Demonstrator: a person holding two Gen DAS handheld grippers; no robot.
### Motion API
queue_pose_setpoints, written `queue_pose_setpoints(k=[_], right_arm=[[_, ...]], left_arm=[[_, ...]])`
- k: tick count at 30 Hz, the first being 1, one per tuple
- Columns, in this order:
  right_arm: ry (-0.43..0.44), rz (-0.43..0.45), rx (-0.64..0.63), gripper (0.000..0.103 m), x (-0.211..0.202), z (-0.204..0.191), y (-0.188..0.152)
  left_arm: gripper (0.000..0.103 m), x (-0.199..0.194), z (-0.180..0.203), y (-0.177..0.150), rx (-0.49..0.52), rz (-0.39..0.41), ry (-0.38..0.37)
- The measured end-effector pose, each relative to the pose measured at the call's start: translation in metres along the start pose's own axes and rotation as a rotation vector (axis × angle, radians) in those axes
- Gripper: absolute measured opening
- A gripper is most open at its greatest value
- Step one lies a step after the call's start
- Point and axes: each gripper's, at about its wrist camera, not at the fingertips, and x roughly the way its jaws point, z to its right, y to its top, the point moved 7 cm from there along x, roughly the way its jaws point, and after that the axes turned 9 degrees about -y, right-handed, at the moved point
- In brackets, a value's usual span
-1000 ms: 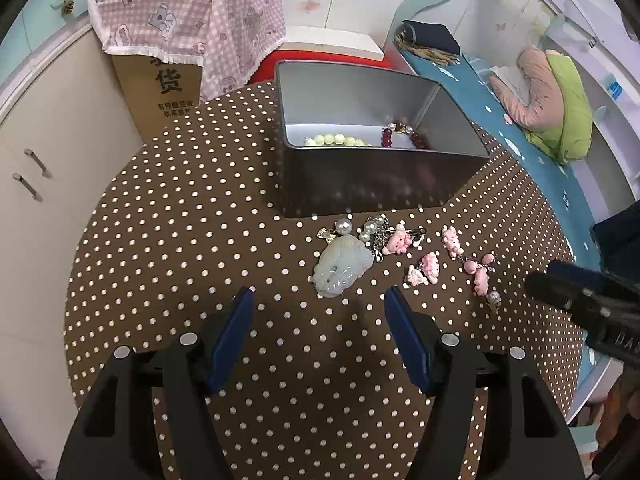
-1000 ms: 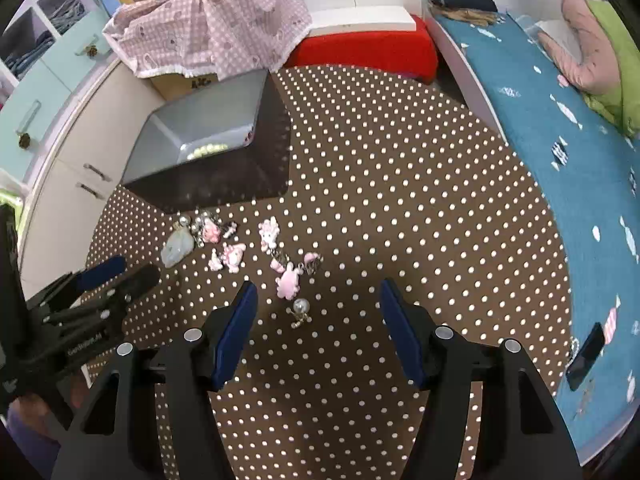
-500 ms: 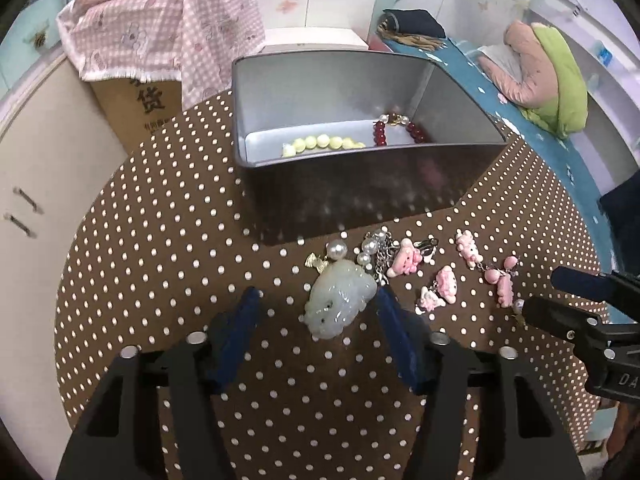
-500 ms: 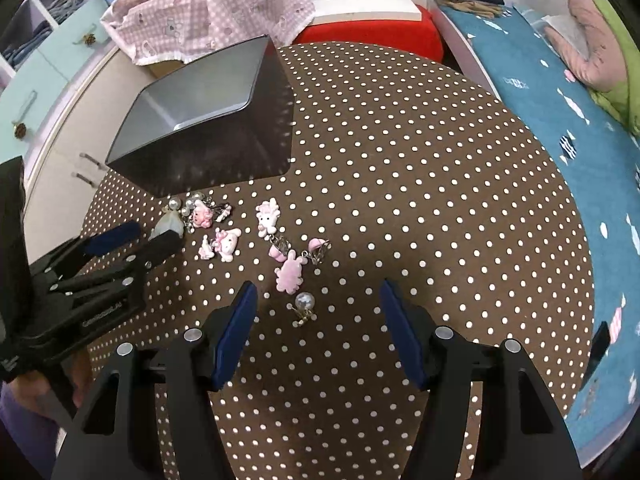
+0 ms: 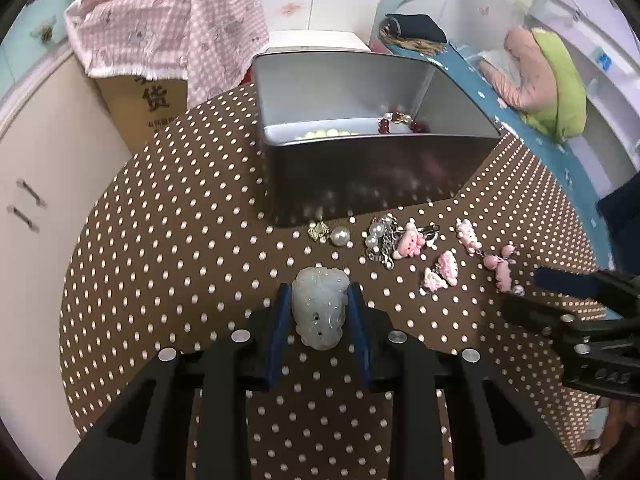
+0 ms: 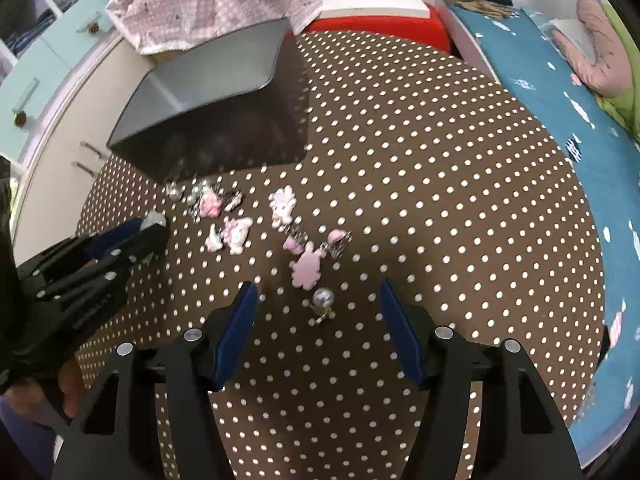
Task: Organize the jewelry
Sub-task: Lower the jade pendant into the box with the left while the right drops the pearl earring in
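My left gripper [image 5: 319, 292] is shut on a pale green jade pendant [image 5: 319, 307], holding it just over the dotted tablecloth. A grey metal tin [image 5: 372, 176] stands behind it with a green bead bracelet [image 5: 326, 133] and red beads [image 5: 400, 120] inside. Pearls [image 5: 340, 236] and pink charms [image 5: 444, 266] lie in front of the tin. My right gripper [image 6: 318, 294] is open above a pearl charm [image 6: 322, 298] and a pink charm [image 6: 306, 268]. The left gripper and the pendant [image 6: 154, 220] also show at the left of the right wrist view.
The round table [image 6: 440, 160] has a brown white-dotted cloth. A cardboard box under a pink checked cloth [image 5: 172, 28] stands behind it. A white cabinet [image 5: 40, 168] is on the left, a blue bed [image 6: 580, 80] on the right.
My left gripper moved forward around the jade pendant and closed on it. My right gripper stayed open and shifted slightly toward the pearl charm.
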Motion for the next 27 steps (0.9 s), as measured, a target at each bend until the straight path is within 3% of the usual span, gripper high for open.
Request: queue_pose_setpoints(k=[3, 6, 8, 11, 18, 27], right_arm=[[-0.012, -0.006, -0.009, 0.055, 0.004, -0.004, -0.003], [-0.046, 0.002, -0.022, 0.040, 0.003, -0.004, -0.004], [-0.036, -0.002, -0.023, 0.023, 0.003, -0.001, -0.006], [-0.013, -0.009, -0.030, 0.011, 0.003, 0.004, -0.007], [0.014, 0.008, -0.041, 0.011, -0.009, 0.010, -0.003], [0.101, 0.166, -0.024, 0.011, -0.076, 0.002, 0.050]], left_arm=[[0.027, -0.005, -0.002, -0.004, -0.026, -0.002, -0.023], [0.027, -0.010, 0.001, -0.005, -0.030, 0.001, -0.043], [0.027, -0.014, 0.003, -0.004, -0.031, 0.008, -0.055], [0.027, -0.024, 0.009, 0.001, -0.027, 0.025, -0.083], [0.027, -0.040, 0.018, 0.018, -0.027, 0.060, -0.116], [0.027, -0.069, 0.023, 0.056, -0.044, 0.151, -0.162]])
